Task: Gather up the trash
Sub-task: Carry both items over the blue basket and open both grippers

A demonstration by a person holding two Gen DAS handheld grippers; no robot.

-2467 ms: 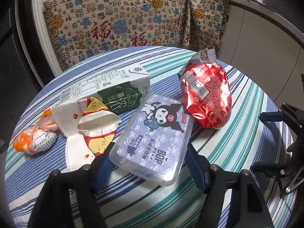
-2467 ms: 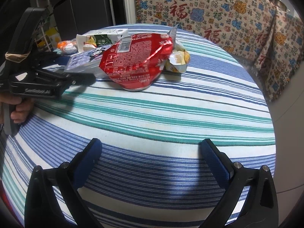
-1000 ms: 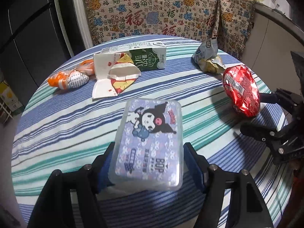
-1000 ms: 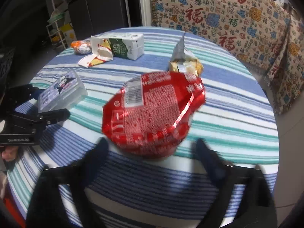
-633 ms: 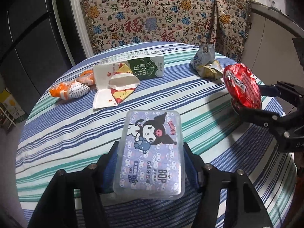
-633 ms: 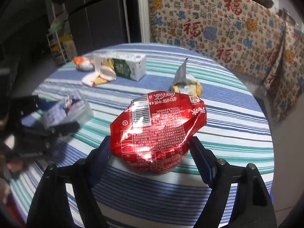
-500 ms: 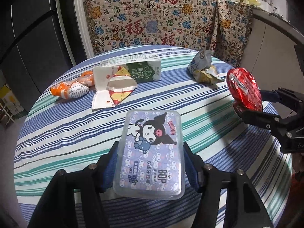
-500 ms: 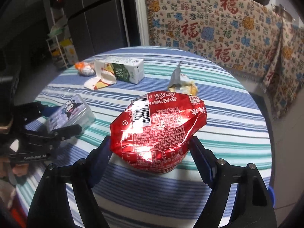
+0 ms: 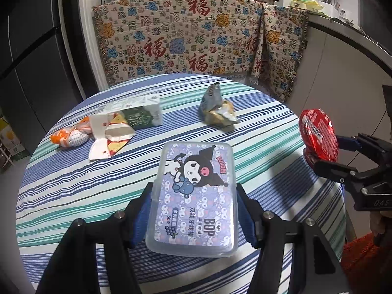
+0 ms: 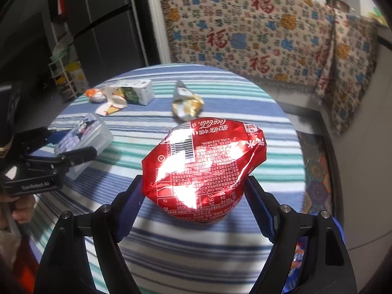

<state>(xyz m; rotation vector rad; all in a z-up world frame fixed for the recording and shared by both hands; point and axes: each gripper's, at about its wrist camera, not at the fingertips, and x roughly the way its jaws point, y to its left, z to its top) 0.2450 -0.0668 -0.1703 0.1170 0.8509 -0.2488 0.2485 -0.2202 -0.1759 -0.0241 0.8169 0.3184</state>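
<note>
My left gripper [image 9: 194, 210] is shut on a clear plastic floss box [image 9: 196, 193] with a purple cartoon label and holds it above the near side of the round striped table [image 9: 73, 186]. My right gripper [image 10: 193, 196] is shut on a crumpled red Coca-Cola package [image 10: 203, 169], lifted over the table's near edge. The red package also shows in the left wrist view [image 9: 318, 134]. The floss box also shows in the right wrist view [image 10: 83, 139].
On the table's far side lie a green and white carton [image 9: 137, 112], a torn white and yellow paper box [image 9: 110, 137], an orange wrapper [image 9: 68, 138] and a crumpled gold snack bag [image 9: 218, 112]. A patterned cloth [image 9: 196, 46] hangs behind.
Both grippers closed on their items, lifted them and drew back from the table. The table and remaining trash now look farther away.
</note>
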